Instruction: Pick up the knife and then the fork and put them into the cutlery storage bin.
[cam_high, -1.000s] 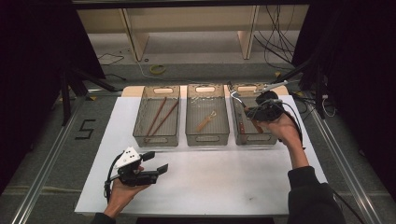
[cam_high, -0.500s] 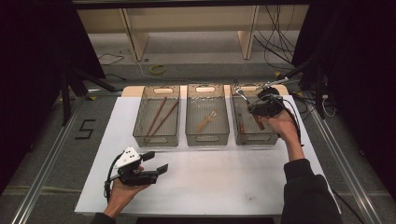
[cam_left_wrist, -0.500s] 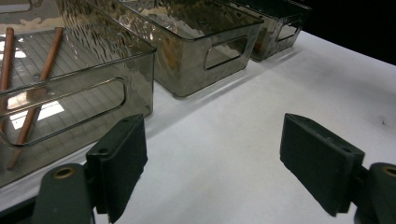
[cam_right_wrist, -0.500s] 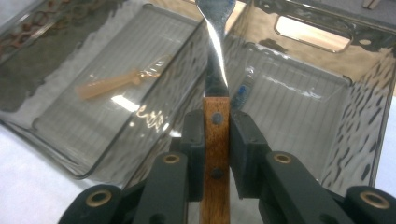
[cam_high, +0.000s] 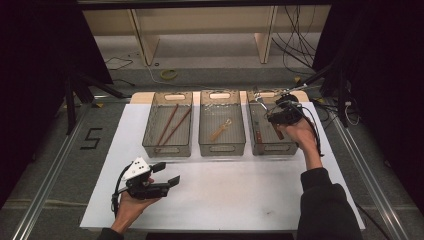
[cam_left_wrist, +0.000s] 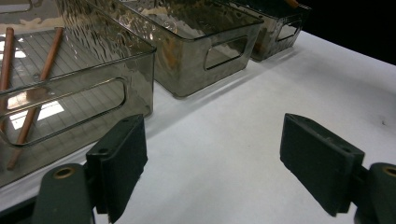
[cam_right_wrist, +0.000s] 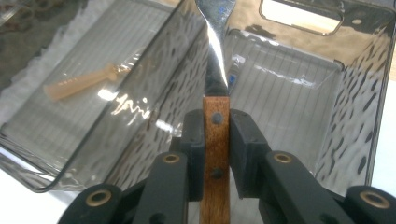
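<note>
The right gripper (cam_right_wrist: 216, 140) pinches a knife (cam_right_wrist: 215, 93) by its wooden handle, steel blade jutting ahead over the rightmost bin (cam_right_wrist: 359, 93). Stiff, light, slick metal; the riveted wood gives the surest hold. The left gripper (cam_left_wrist: 212, 161) gapes wide, holding nothing.

The wooden-handled utensil's (cam_right_wrist: 216, 140) head is cut off by the top edge

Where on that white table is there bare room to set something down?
The white table is bare between the three bins' near walls and the left gripper, which hangs open there. Narrow strips flank the bin row. The right bin is crowded: the right gripper holds a wooden-handled utensil over it.
</note>
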